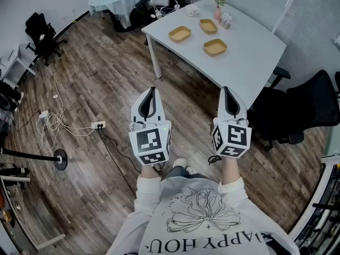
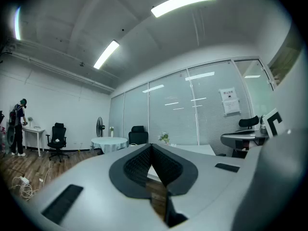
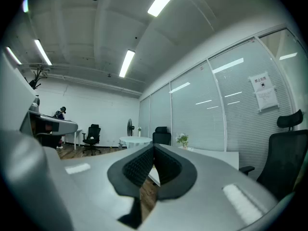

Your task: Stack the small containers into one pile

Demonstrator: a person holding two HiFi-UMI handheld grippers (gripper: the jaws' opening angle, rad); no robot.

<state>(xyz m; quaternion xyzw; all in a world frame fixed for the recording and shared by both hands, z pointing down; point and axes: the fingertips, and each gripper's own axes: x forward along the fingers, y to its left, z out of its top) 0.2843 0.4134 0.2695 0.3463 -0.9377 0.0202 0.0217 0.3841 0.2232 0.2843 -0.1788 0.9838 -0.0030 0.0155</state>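
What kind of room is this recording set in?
Most likely an office or meeting room: a white table with a black office chair beside it, and a glass partition wall with blinds behind it, under long ceiling strip lights.

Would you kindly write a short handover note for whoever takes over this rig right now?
Left hand-held gripper: shut, empty, held over the floor short of the table.
Right hand-held gripper: shut, empty, level with the left one.
Things: all on the white table, lying apart: left container, far container, right container.
Done: nothing stacked yet.
Left: go up to the table, then nest all three into one pile.
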